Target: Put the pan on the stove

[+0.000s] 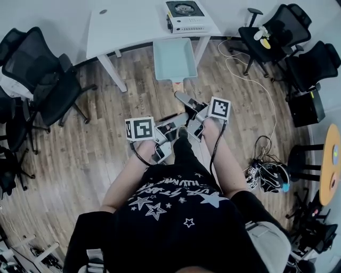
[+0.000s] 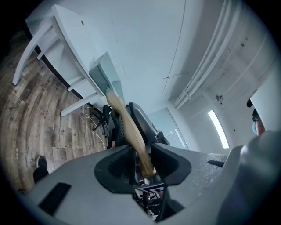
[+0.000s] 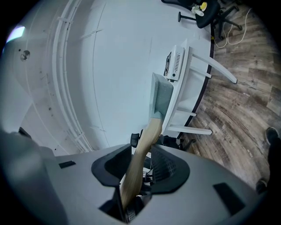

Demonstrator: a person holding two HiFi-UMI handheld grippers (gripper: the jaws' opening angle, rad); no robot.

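My left tool (image 2: 141,165) and right tool (image 3: 136,169) clamp the wooden handle (image 2: 127,127) of the pan (image 1: 175,58).
The stove (image 1: 184,16) sits on the desk (image 1: 122,26) ahead.

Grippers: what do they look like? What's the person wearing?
The left gripper and right gripper are chunky grey, with dark ribbed pads, a white cube with black square markings, and a black cable each. The shirt is black with white stars.
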